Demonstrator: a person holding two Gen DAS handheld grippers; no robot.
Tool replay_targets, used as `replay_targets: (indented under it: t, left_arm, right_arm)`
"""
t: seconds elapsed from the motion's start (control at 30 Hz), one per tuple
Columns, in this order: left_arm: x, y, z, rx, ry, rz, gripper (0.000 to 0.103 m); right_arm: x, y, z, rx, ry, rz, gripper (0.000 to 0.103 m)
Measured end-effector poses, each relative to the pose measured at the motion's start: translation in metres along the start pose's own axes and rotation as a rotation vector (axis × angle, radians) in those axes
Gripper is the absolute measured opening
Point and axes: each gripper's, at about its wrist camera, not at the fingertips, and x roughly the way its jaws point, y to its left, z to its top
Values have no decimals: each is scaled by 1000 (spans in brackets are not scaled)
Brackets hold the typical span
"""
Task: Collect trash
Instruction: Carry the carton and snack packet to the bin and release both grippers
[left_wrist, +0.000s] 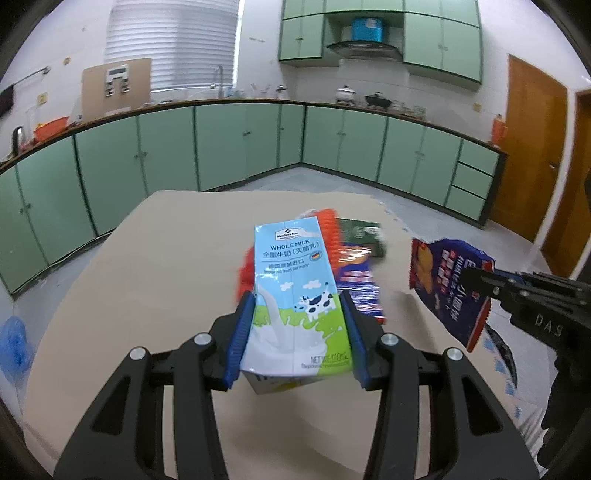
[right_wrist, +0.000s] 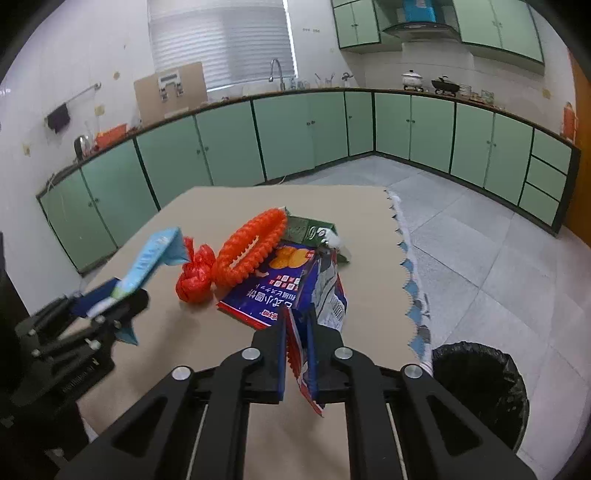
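The left gripper (left_wrist: 295, 332) has its blue fingers (left_wrist: 242, 336) closed against both sides of one milk carton (left_wrist: 291, 295), holding it clear above the table (left_wrist: 147, 258). The right gripper (right_wrist: 297, 354) has its fingers (right_wrist: 281, 354) pinched nearly together on the crimped end of one dark blue snack bag (right_wrist: 321, 291), which also hangs in the air, nearer the table's right edge.

Beyond the fingers, four pieces of trash lie on the table in one cluster toward its far right part: one flat blue snack bag (right_wrist: 266, 288), one orange mesh ring (right_wrist: 251, 251) resting partly on it, one knotted orange plastic bundle (right_wrist: 195, 277) touching the ring's left side, and one green packet (right_wrist: 306, 229) at the far side of the pile, partly under the others.

The near half and the left side of the table are bare cardboard-coloured surface. The right edge carries a scalloped blue-and-white trim (right_wrist: 410, 273). One bin lined with a black bag (right_wrist: 480, 387) stands on the tiled floor (right_wrist: 480, 258) just beside the table's near right corner, its mouth open. Green cabinets (right_wrist: 221, 140) run along the far walls, well apart from the table.
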Motion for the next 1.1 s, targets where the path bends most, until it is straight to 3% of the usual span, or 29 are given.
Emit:
replay_targets:
  t: [0.37, 0.7, 1.1]
  left_arm:
    - [3, -57, 7, 66, -11, -116, 44]
    - [5, -125, 9, 139, -33, -231, 44]
    - [16, -209, 7, 212, -51, -334, 44]
  right_arm:
    - [-43, -45, -5, 82, -63, -56, 9]
    - [-88, -108, -18, 178, -124, -168, 9]
    - [-116, -154, -39, 224, -145, -309, 9]
